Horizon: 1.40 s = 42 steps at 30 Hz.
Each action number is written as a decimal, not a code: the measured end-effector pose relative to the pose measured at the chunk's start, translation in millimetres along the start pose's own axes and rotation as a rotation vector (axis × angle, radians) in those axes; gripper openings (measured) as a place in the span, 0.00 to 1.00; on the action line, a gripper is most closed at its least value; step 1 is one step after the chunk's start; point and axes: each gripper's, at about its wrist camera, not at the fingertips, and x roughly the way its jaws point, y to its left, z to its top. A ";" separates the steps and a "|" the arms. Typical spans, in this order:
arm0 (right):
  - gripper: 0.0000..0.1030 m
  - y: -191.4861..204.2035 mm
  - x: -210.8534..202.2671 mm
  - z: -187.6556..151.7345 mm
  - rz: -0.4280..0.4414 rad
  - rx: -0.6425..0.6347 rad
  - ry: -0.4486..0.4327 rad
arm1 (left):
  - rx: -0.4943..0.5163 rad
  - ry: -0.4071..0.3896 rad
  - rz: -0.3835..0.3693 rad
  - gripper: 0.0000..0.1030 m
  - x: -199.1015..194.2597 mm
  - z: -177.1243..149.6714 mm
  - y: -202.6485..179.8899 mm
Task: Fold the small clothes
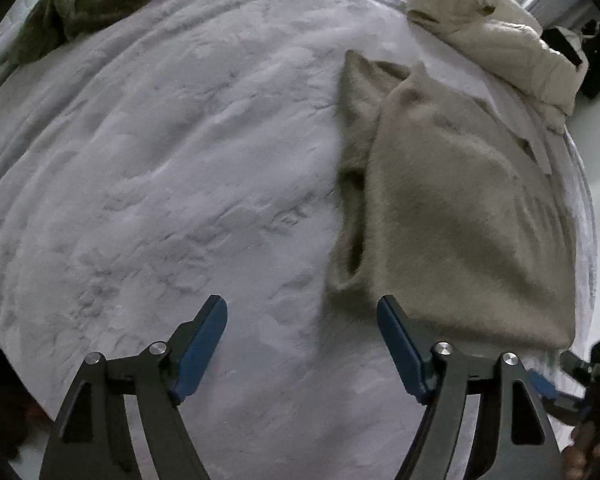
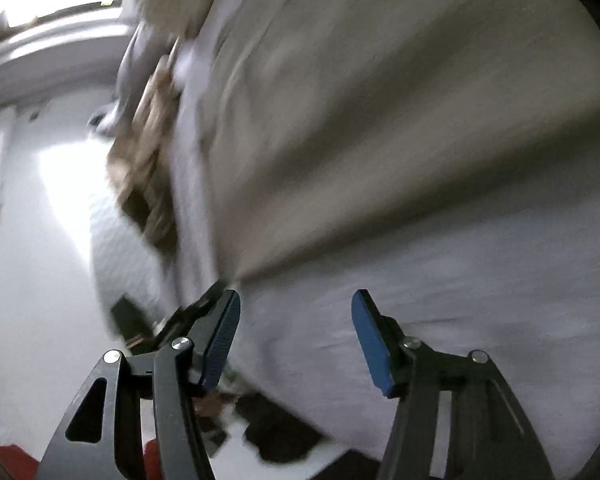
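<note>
The left gripper [image 1: 302,322] is hanging released and empty beside the near hem of the beige garment [image 1: 452,216] lying on the bed cover [image 1: 160,160]; the right gripper [image 2: 296,320], also spread, is blurring, so grip both hem corners evenly

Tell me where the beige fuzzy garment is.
In the left wrist view the beige fuzzy garment lies on the right side of the pale bedspread, below the cream jacket.

A bed [image 1: 160,168] with a pale fleecy cover carries a beige fuzzy garment [image 1: 460,216] at right, cream bedding [image 1: 496,40] far right, and an olive cloth [image 1: 80,4] far left.
</note>
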 end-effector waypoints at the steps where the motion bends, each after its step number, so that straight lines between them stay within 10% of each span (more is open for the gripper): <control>1: 0.61 9.8 26.1 0.1 0.024 -0.003 0.033 | -0.002 0.004 0.007 0.75 -1.4 -1.0 5.2; 10: 0.54 44.2 156.9 16.0 0.175 0.087 0.079 | 0.005 -0.013 0.041 0.75 -22.0 -13.6 41.4; 12: 0.12 39.5 159.5 19.4 0.193 0.148 0.056 | 0.007 -0.012 0.025 0.75 -25.6 -15.6 46.3; 13: 0.10 37.0 156.2 19.0 0.188 0.160 0.045 | 0.007 -0.011 0.020 0.75 -22.6 -11.9 43.7; 42: 0.17 98.4 151.7 -27.4 -0.333 -0.274 0.141 | 0.027 0.038 0.016 0.78 -20.4 -16.6 48.9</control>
